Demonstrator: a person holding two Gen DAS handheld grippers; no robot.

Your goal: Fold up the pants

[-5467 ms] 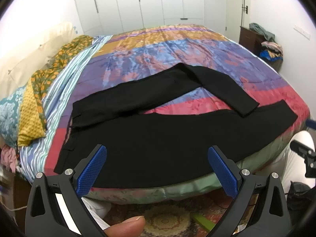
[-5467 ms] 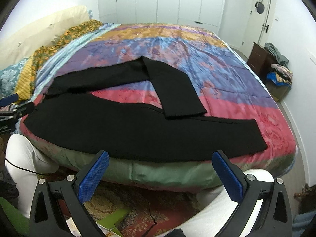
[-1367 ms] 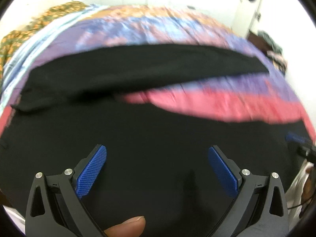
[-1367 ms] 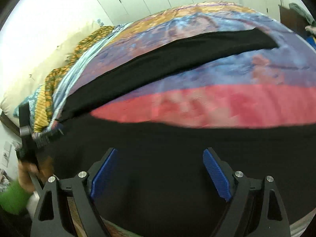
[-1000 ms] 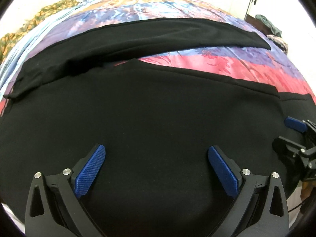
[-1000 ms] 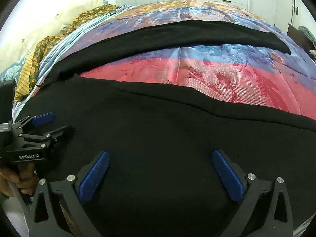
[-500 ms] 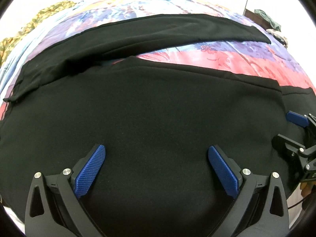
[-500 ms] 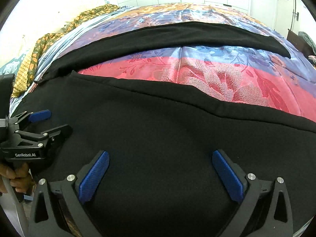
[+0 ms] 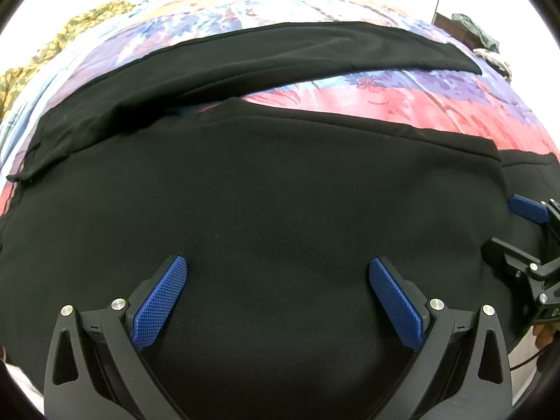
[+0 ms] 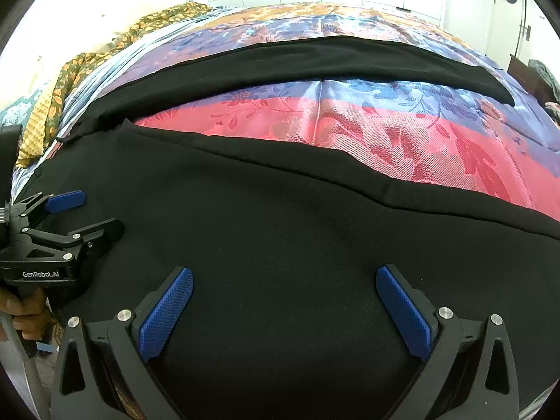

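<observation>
Left hand-held gripper (image 9: 278,292) and right hand-held gripper (image 10: 284,299) both spread wide, gripping nothing, black pants (image 9: 280,189) directly ahead on bed (image 10: 350,115).

Left tool (image 9: 278,280) and right tool (image 10: 284,290) both gape wide (side by side), pointing forward.

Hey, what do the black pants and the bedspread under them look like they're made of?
Black pants: a matte, soft fabric, possibly knit or fleece; no sheen, faint fuzzy grain.
Bedspread: looks like satin or jacquard; glossy, with a woven floral pattern catching light.
</observation>
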